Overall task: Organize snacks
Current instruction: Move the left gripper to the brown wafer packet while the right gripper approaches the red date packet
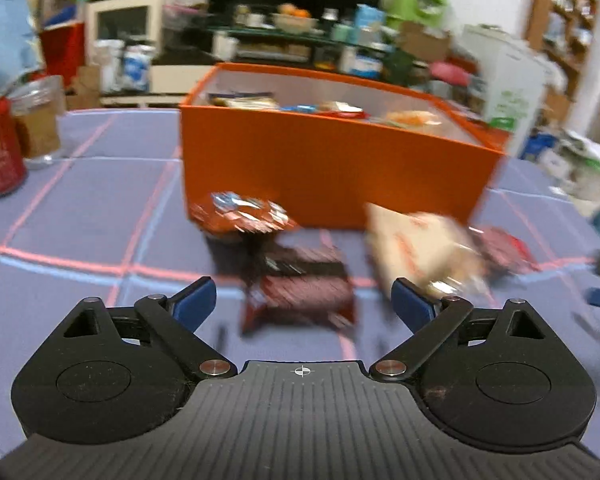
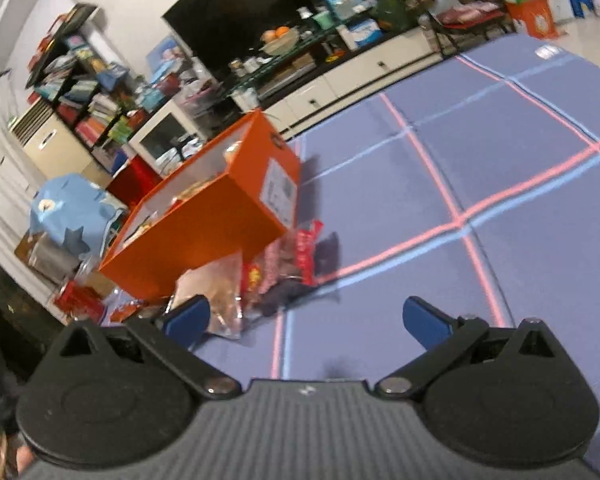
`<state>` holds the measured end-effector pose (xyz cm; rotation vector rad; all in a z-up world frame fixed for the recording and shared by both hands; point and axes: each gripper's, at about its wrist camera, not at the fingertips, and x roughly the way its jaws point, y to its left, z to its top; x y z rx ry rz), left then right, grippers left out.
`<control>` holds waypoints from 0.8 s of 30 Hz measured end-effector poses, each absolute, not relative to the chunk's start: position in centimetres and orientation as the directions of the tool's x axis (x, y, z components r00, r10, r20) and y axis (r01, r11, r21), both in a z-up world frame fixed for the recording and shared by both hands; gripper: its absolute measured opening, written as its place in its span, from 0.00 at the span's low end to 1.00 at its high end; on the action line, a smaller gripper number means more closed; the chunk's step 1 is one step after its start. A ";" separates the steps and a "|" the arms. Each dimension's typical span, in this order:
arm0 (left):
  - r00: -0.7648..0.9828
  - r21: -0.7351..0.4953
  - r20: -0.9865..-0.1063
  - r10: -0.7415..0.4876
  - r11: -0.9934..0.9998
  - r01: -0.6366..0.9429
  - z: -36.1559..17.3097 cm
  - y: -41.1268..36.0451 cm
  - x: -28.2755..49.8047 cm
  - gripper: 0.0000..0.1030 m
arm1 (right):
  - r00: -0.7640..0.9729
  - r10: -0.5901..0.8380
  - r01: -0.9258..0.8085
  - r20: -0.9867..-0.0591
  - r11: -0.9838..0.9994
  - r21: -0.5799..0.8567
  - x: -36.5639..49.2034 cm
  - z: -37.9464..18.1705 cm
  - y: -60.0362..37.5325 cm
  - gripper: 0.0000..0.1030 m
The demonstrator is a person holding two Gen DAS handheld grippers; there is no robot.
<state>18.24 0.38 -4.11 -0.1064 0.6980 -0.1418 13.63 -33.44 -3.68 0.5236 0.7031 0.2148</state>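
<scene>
Dark red foil snack packet (image 1: 300, 300), mid-frame, dead ahead between spread fingers of left gripper (image 1: 303, 300); long axis crosswise. Right gripper (image 2: 306, 320) open, empty, farther off.

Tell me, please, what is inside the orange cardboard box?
The orange cardboard box holds several blurred snack packets lying near its rim. Its walls hide anything deeper down.

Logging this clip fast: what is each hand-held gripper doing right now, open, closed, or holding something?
Left hand-held gripper: open, holding nothing, above a dark red snack packet.
Right hand-held gripper: open, holding nothing.
</scene>
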 end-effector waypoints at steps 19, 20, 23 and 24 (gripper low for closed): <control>0.696 -0.274 -0.657 -0.290 0.952 0.137 -4.5 5.3 14.1 0.62 | 0.777 0.285 -0.149 -0.561 0.950 0.276 17.9 -2.7 -27.7 0.99; 0.707 -0.287 -0.644 -0.294 0.949 0.133 -4.4 5.7 14.2 0.65 | 0.787 0.278 -0.157 -0.551 0.954 0.257 18.7 -2.3 -27.6 0.99; 0.714 -0.272 -0.649 -0.264 0.956 0.106 -4.2 6.9 14.4 0.65 | 0.744 0.446 -0.332 -0.497 0.893 0.304 21.3 -1.5 -27.4 0.99; 0.712 -0.276 -0.653 -0.258 0.957 0.093 -4.3 7.4 14.4 0.65 | 0.709 0.471 -0.387 -0.524 0.882 0.270 22.3 -1.5 -26.6 0.99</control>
